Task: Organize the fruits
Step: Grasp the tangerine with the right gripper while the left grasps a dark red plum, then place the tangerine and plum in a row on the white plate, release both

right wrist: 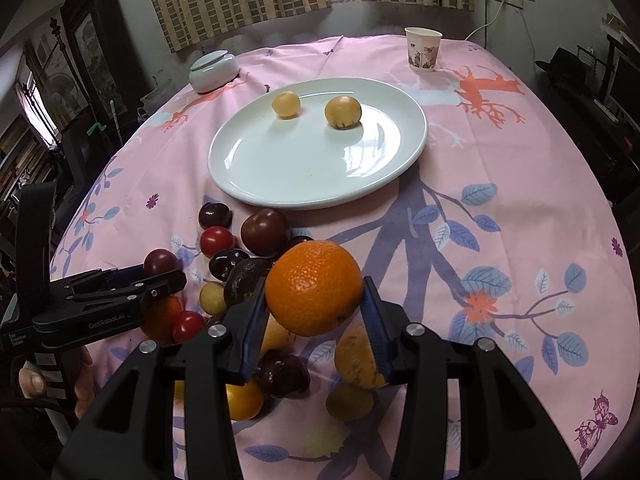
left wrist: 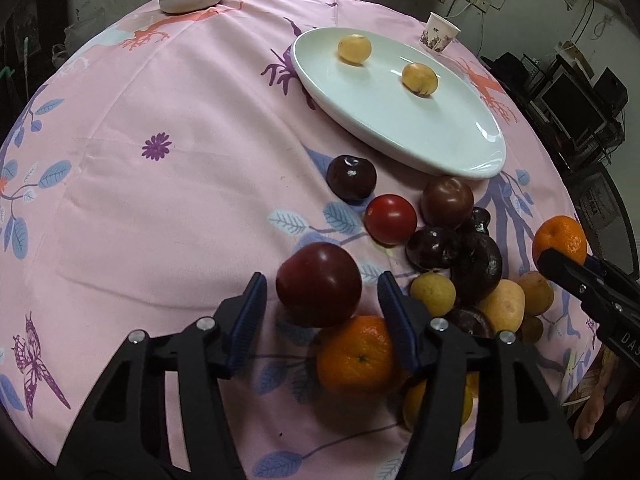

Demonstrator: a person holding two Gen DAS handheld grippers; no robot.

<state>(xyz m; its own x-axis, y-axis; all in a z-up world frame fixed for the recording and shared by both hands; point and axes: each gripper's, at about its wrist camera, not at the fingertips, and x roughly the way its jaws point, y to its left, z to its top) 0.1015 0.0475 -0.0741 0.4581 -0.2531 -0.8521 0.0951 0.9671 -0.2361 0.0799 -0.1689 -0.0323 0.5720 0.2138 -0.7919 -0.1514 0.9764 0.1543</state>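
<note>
My left gripper (left wrist: 322, 280) stands open around a red plum (left wrist: 319, 284) on the pink cloth, with a thin gap at each pad. My right gripper (right wrist: 315, 290) is shut on an orange mandarin (right wrist: 314, 288), held up over the fruit pile. That pile (left wrist: 452, 256) has dark plums, a red tomato (left wrist: 391, 219), yellow fruits and another mandarin (left wrist: 354, 354). Beyond it sits a white plate (right wrist: 304, 168) with two yellow fruits (right wrist: 286, 105) (right wrist: 343, 112) on it. From the right wrist view, the left gripper (right wrist: 176, 280) comes in from the left.
A pale lidded jar (right wrist: 213, 70) stands at the far left of the round table, and a paper cup (right wrist: 423, 49) at the far right. A person's hand (right wrist: 32, 384) holds the left gripper's handle. Dark furniture crowds the table's edges.
</note>
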